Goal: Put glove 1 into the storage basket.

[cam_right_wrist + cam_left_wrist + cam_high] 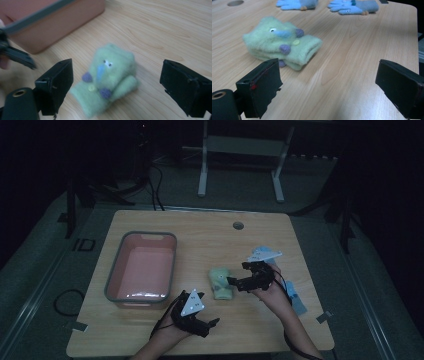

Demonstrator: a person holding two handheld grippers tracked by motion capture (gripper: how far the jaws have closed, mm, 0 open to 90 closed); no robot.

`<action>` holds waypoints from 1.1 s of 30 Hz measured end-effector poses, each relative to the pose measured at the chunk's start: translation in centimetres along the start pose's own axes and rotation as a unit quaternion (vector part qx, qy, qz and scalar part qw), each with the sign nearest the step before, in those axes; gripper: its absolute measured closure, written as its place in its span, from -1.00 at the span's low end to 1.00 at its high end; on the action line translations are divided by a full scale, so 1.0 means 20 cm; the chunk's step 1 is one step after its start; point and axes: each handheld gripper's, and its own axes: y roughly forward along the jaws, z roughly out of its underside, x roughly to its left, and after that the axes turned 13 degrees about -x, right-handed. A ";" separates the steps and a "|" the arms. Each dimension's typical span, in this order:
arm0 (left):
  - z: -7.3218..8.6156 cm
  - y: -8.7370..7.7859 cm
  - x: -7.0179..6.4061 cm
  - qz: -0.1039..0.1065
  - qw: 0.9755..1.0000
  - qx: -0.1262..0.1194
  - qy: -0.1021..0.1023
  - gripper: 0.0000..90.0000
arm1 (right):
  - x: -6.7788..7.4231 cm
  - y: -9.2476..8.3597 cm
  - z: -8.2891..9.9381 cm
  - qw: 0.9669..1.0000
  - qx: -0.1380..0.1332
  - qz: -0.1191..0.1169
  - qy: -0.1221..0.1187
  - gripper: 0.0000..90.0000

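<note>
Folded green fuzzy gloves [280, 42] lie on table.

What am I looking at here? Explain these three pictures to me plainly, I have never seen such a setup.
A person sits at a wooden table holding a hand-held two-jaw tool in each hand: the left gripper and the right gripper. The high view looks down from above. The other two pictures come from small cameras riding on each gripper, looking out between its black jaws. On the table lie a folded pair of green gloves, a pink tub with a grey rim, and two blue gloves farther off. Both grippers stand open and hold nothing; the right one points at the green gloves.
</note>
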 end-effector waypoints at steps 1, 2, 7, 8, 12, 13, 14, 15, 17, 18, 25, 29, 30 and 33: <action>-0.01 0.03 0.02 0.006 1.000 0.009 0.007 -0.86 | -0.01 0.00 0.00 1.000 0.001 -0.004 0.004 -0.75; -0.02 0.04 0.03 0.007 1.000 0.011 0.010 -0.84 | -0.02 0.02 0.00 1.000 0.005 0.001 0.002 -0.74; -0.02 0.12 0.05 0.003 0.999 0.020 0.039 -0.69 | -0.05 0.08 -0.01 1.000 0.026 0.013 0.007 -0.19; -0.02 0.13 0.06 0.003 0.999 0.021 0.044 -0.67 | -0.06 0.09 -0.01 1.000 0.027 0.008 0.010 -0.07; -0.03 0.18 0.06 0.010 0.997 0.020 0.072 -0.54 | -0.09 0.17 0.00 0.999 0.036 0.007 0.026 0.00; -0.03 0.20 0.06 0.015 0.997 0.021 0.078 -0.51 | -0.10 0.19 0.00 0.999 0.039 0.007 0.029 -0.01; -0.03 0.21 0.06 0.019 0.996 0.026 0.081 -0.49 | -0.10 0.22 0.01 0.998 0.043 0.005 0.034 -0.05; -0.03 0.23 0.06 0.022 0.996 0.030 0.085 -0.44 | -0.11 0.24 0.01 0.998 0.045 0.005 0.038 -0.06; -0.02 0.25 0.06 0.024 0.995 0.031 0.094 -0.37 | -0.12 0.29 0.02 0.998 0.054 0.006 0.040 -0.11; -0.02 0.27 0.07 0.026 0.994 0.036 0.100 -0.31 | -0.12 0.31 0.03 0.997 0.058 0.006 0.044 -0.12; 0.03 0.33 0.05 0.023 0.980 0.077 0.184 -0.11 | -0.15 0.40 0.10 0.993 0.088 -0.005 0.078 -0.17; 0.02 0.33 0.06 0.018 0.977 0.081 0.197 0.01 | -0.16 0.42 0.12 0.990 0.101 -0.012 0.098 -0.16; 0.02 0.33 0.06 0.018 0.977 0.081 0.197 0.06 | -0.16 0.42 0.12 0.990 0.101 -0.012 0.098 -0.16; 0.03 0.34 0.06 0.009 0.975 0.086 0.206 0.09 | -0.18 0.43 0.13 0.986 0.107 -0.026 0.125 -0.08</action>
